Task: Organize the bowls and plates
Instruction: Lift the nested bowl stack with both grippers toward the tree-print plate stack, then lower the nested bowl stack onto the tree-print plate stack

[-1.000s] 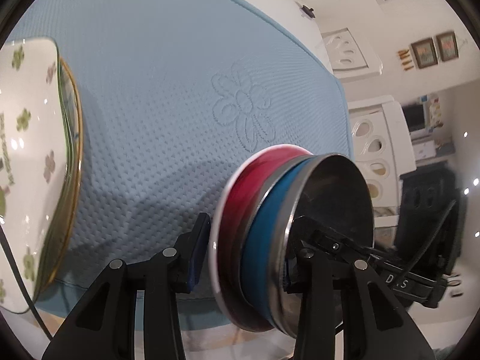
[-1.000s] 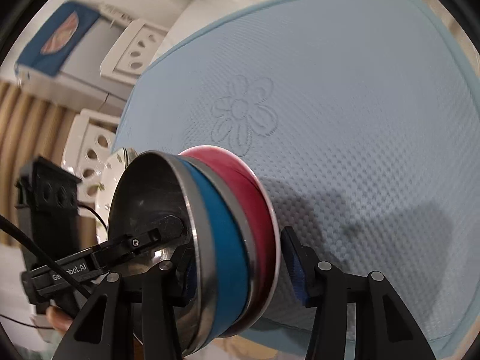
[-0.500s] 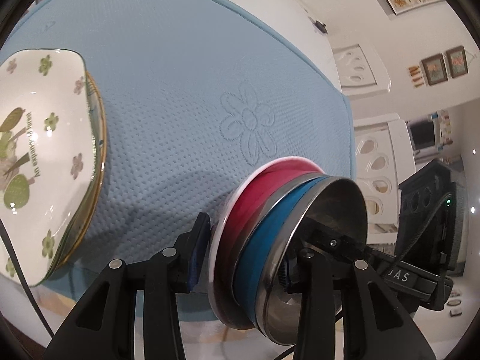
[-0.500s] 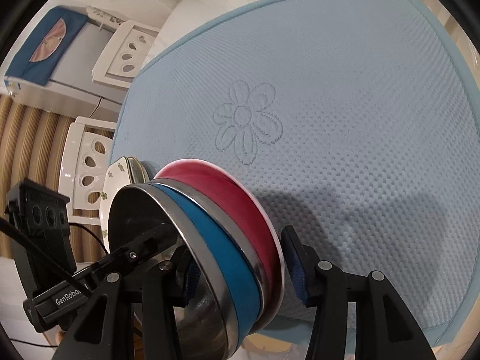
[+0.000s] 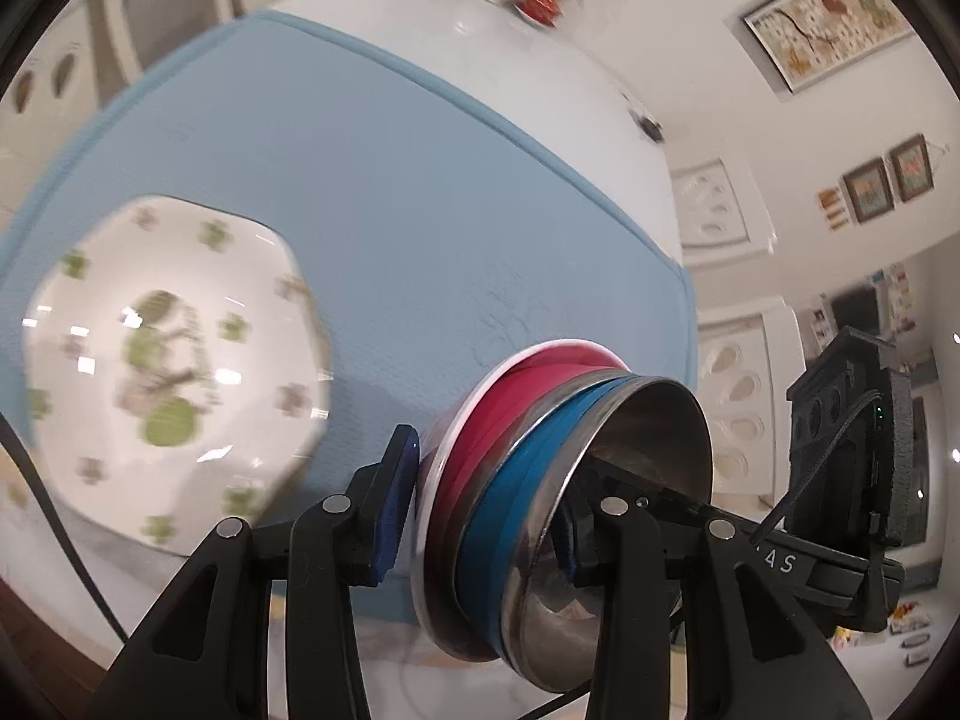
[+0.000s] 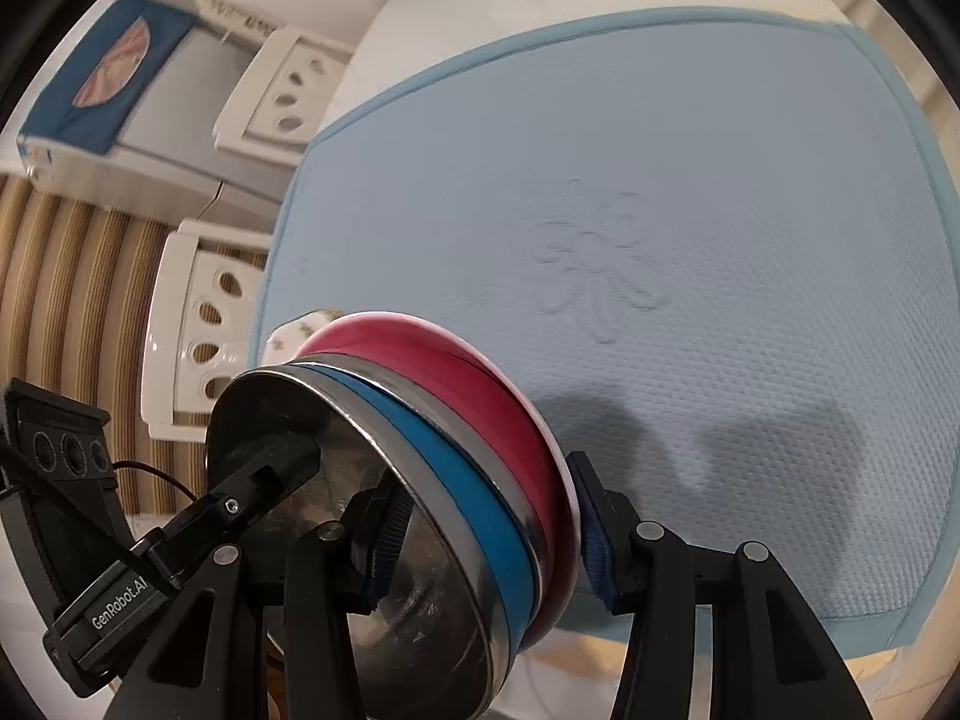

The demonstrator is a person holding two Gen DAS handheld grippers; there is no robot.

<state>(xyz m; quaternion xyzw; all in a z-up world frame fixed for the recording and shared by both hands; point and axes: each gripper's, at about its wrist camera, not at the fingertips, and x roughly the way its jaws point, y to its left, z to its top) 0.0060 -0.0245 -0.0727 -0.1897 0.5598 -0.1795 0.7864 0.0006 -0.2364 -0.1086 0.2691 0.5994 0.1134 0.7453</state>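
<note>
Riding clear above the blue mat [image 6: 690, 150], the nested bowls [image 5: 540, 474] stay together because the left gripper [image 5: 486, 498] and right gripper [image 6: 486, 528] each clamp opposite rims, beside the flowered plates [image 5: 162, 360].

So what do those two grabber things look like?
Each gripper is black plastic, with two angular fingers dotted with round silver bolts and tipped with ridged blue pads. From the left gripper view, the right one shows white letters, a boxy black block and a thin black cable. From the right gripper view, the left one reads "GenRobot.AI" and also has a cable.
</note>
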